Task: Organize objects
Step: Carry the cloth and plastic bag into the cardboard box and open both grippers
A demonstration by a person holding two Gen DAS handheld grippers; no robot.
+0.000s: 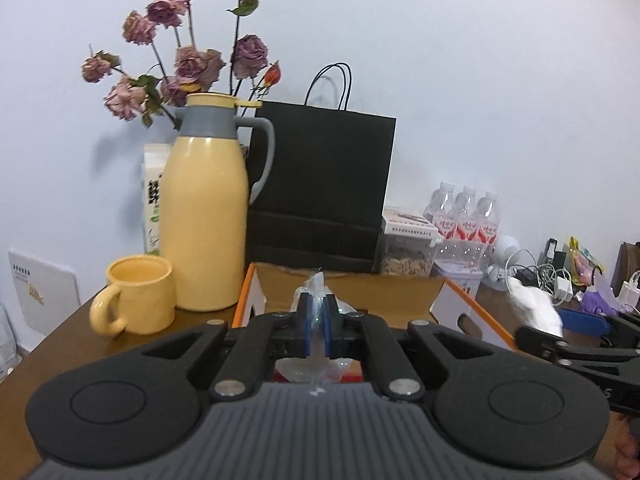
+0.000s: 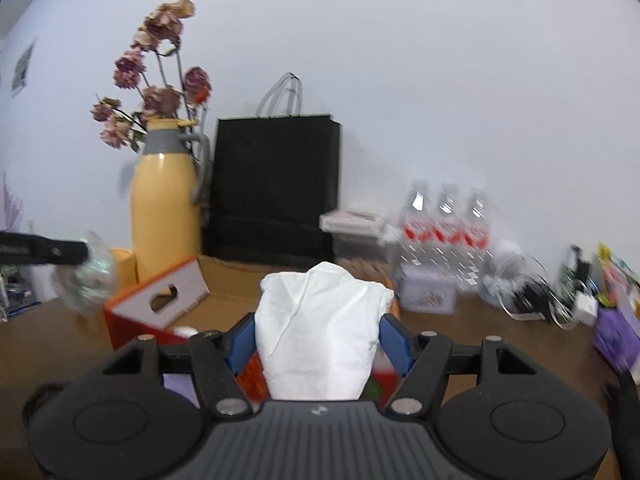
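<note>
My left gripper (image 1: 318,320) is shut on a crumpled clear plastic wrapper (image 1: 316,286), held above an open cardboard box (image 1: 360,292) with orange sides. More clear plastic hangs below the pads. My right gripper (image 2: 320,332) has its blue pads (image 2: 394,340) pressed on both sides of a white crumpled paper bundle (image 2: 320,320), over the same box (image 2: 160,300). In the left wrist view the right gripper (image 1: 560,340) enters from the right with the white bundle (image 1: 536,308). The right wrist view shows the left gripper (image 2: 60,252) at the left edge with the wrapper (image 2: 88,276).
On the brown table (image 1: 60,344) stand a yellow mug (image 1: 140,296), a yellow thermos jug (image 1: 204,208), dried roses (image 1: 188,60), a black paper bag (image 1: 320,188), a lidded clear container (image 1: 408,248) and three water bottles (image 1: 464,216). Tangled cables and chargers (image 1: 536,272) lie at the right.
</note>
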